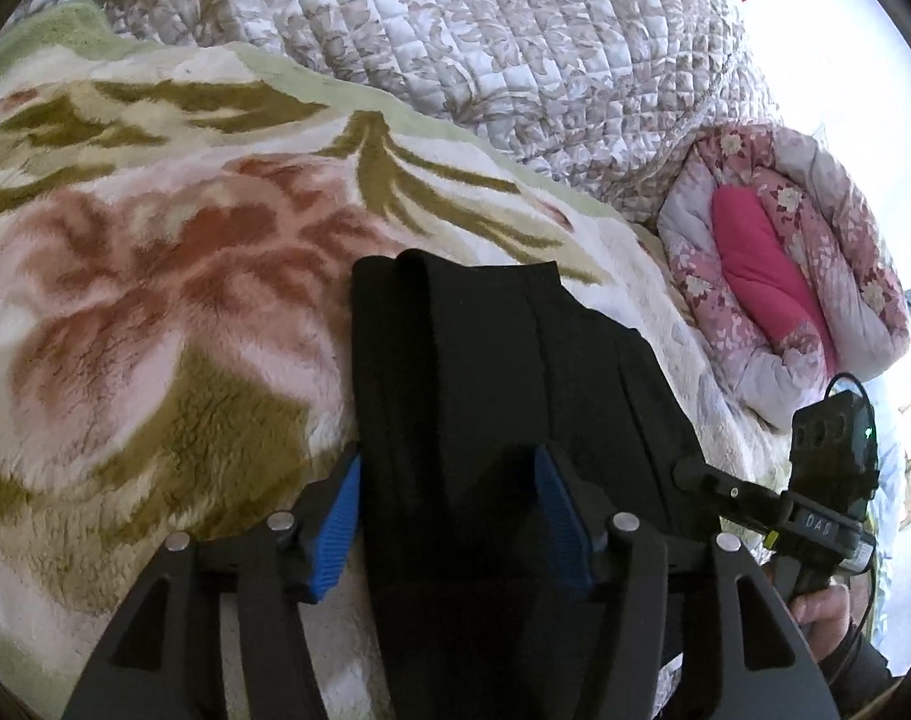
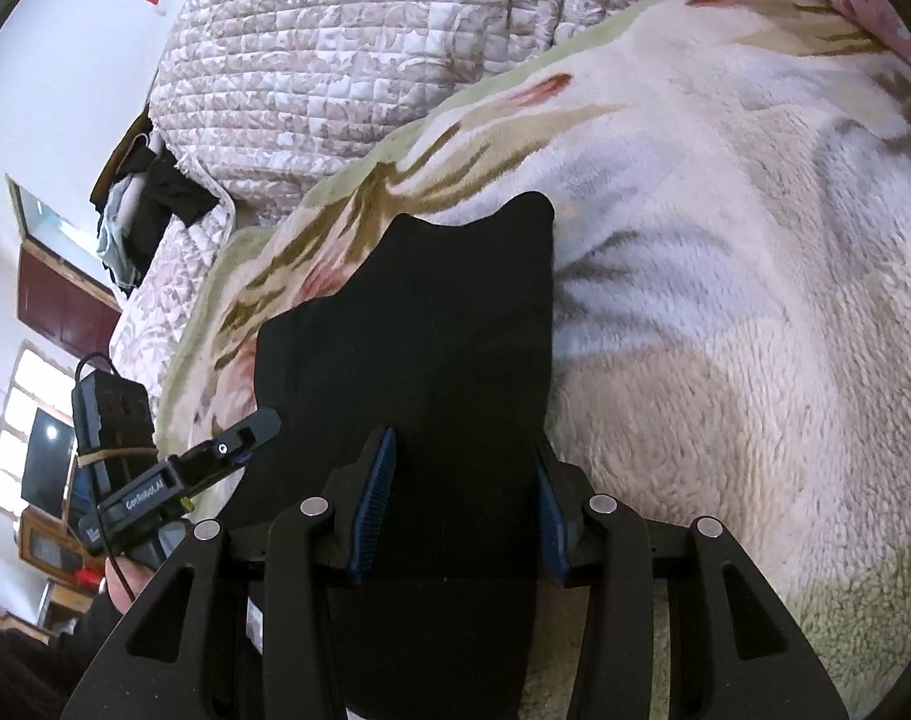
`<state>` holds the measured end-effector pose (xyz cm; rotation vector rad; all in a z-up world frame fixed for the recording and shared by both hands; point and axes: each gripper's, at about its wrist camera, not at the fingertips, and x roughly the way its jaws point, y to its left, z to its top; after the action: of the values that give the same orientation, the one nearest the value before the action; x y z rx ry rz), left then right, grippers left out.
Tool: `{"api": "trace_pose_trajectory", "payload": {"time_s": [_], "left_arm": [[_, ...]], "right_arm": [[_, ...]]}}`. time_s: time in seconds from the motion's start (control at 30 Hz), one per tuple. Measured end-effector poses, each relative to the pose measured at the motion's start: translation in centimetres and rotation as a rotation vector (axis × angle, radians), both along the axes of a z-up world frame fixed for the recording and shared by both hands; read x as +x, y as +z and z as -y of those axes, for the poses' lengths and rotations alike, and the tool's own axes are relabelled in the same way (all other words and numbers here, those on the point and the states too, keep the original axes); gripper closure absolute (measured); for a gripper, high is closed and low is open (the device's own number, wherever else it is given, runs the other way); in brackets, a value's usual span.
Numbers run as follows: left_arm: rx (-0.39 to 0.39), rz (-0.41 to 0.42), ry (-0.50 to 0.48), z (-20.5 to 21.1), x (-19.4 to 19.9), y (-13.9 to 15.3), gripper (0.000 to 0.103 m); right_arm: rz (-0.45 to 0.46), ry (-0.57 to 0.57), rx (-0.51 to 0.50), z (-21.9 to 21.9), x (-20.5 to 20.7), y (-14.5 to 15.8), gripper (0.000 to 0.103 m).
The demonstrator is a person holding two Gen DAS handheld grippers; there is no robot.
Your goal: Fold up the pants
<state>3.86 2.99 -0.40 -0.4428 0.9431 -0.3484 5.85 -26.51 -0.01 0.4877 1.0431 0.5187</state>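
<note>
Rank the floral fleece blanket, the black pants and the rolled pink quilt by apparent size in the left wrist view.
1. Floral fleece blanket
2. Black pants, though closest to the camera, so likely exaggerated
3. Rolled pink quilt, farther off, so likely understated

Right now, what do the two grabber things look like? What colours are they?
Both are black. The left gripper and the right gripper each have ridged blue pads on the fingers and round silver bolts. Seen from the other side, the right one has a black box with a thin cable; the left reads "GenRobot.AI".
</note>
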Motion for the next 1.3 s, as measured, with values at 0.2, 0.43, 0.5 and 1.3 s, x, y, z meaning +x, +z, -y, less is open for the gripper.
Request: {"api": "trace_pose_trajectory", "payload": {"time_s": [0.2,0.43,0.5,1.3], "left_arm": [[0.044,0.004,0.005,0.4,-1.8,0.6,0.06],[0.167,0.04,-0.004,1.8,-2.0,2.6,0.075],[0.173,0.047,-0.008,1.8,-2.2,3.3,0.078],[0.257,0.191,-0.028,1.6,7.6,8.3,0.08]], "right_arm": [[0.001,0.001,-0.013,0.0,-0.8,-0.1,0.073],[0.006,-0.014,-0.037,-0.3,-0.7,1.0,0.086],[0.019,-0.019,-0.037,-0.4,-0.9,1.7,0.086],[0.184,0.043,-0.084,-3.5,9.5,7.1,0.087]]}}
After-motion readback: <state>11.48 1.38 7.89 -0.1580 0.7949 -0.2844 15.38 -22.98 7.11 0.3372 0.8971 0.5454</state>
